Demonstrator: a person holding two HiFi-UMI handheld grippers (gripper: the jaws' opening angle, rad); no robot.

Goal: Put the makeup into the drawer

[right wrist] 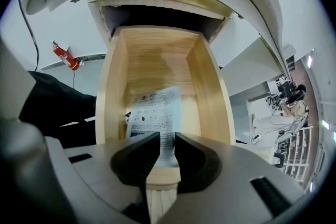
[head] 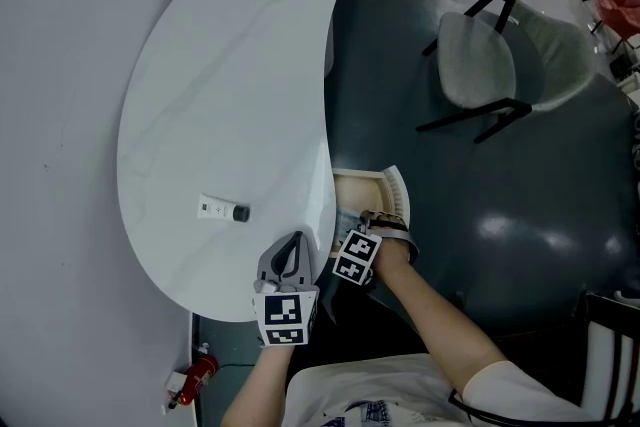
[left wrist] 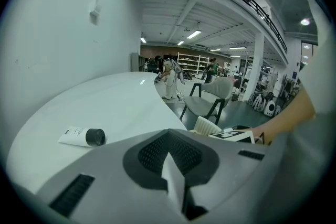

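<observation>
Evidently to drop it in, the right tool (right wrist: 167,145) hung nose-down over the open drawer (right wrist: 113,92), jaws slightly parted round a printed makeup tube (right wrist: 157,107), while the left tool (head: 292,245) sat closed and empty beside the drawer.

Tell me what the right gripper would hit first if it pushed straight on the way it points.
The right gripper would probably meet the white printed makeup packet just ahead of its parted jaws, inside the open wooden drawer; depth is unclear.

Head view looks steeply down on the drawer (head: 362,185); right gripper view faces closely into it.
</observation>
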